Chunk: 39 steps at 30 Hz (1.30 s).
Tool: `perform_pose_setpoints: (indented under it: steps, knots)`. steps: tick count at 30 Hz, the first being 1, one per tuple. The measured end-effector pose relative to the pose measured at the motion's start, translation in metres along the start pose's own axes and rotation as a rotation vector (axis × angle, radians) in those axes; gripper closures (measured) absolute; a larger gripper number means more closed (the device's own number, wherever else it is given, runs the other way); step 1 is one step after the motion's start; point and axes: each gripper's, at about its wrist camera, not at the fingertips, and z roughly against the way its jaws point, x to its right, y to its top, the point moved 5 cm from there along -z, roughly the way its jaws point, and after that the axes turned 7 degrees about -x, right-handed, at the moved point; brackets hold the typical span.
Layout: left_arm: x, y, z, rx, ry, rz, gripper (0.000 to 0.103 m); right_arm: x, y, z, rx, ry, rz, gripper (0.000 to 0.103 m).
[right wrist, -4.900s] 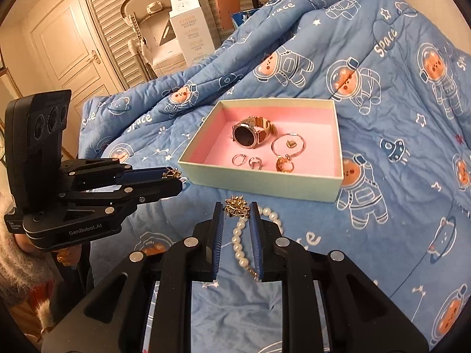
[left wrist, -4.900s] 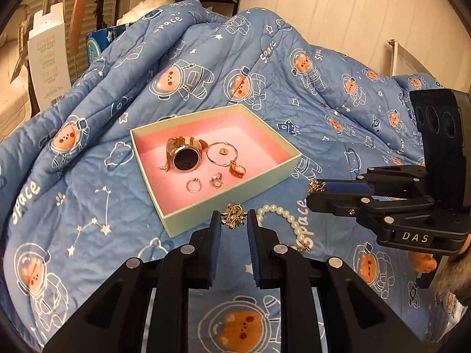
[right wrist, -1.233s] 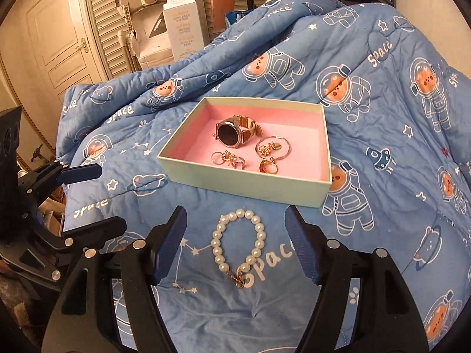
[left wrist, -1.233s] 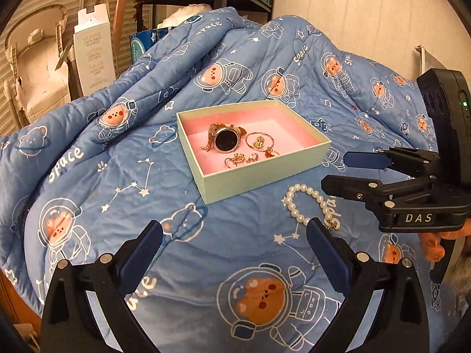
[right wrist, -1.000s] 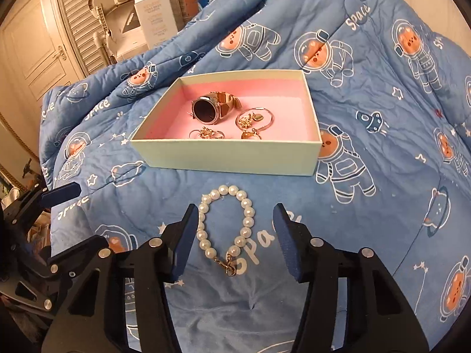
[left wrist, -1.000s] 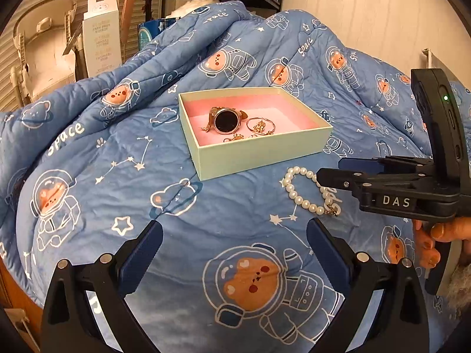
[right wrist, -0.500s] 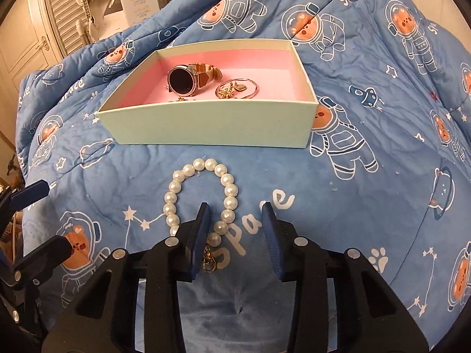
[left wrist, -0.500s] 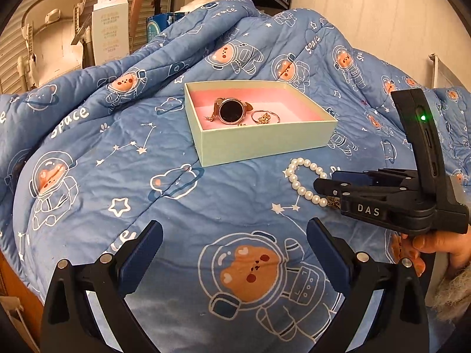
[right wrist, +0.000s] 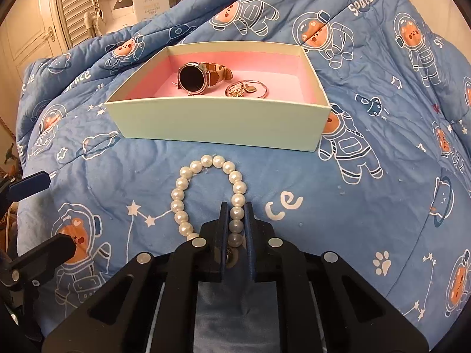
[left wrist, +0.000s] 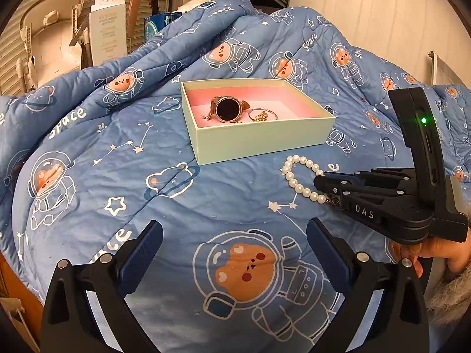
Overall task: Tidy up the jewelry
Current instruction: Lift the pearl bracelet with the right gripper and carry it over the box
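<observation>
Pearl bracelet [right wrist: 206, 194], laid on the quilt [right wrist: 368, 206] just before the box [right wrist: 217, 123], is pinched near its clasp by the right gripper [right wrist: 236, 223], presumably for boxing; left gripper [left wrist: 234, 241] is held spread wide, idle.

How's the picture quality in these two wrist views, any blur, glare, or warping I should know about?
Left wrist view: strong fisheye bending with dark corners; the box and pearl bracelet look sharp, and a green light glows on the right gripper. Right wrist view: same warping; the pearls between the closed fingers sit in shadow, and the watch face shows no glare.
</observation>
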Motion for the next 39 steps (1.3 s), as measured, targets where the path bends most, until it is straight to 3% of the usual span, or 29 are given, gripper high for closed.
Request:
perform_pose_setpoints:
  steps: [19,29,39]
  knots:
    - [0.002,0.012,0.007,0.023,-0.009,-0.012,0.007,-0.023,0.028,0.079,0.133,0.19,0.048,0.093]
    - [-0.001,0.041,0.014,0.054,0.013,-0.05,0.007,-0.026,0.062,0.106,0.183,0.205,0.089,0.093]
    - [0.004,0.051,0.006,0.048,0.019,-0.084,0.007,-0.018,0.109,0.094,0.193,0.188,0.072,0.093]
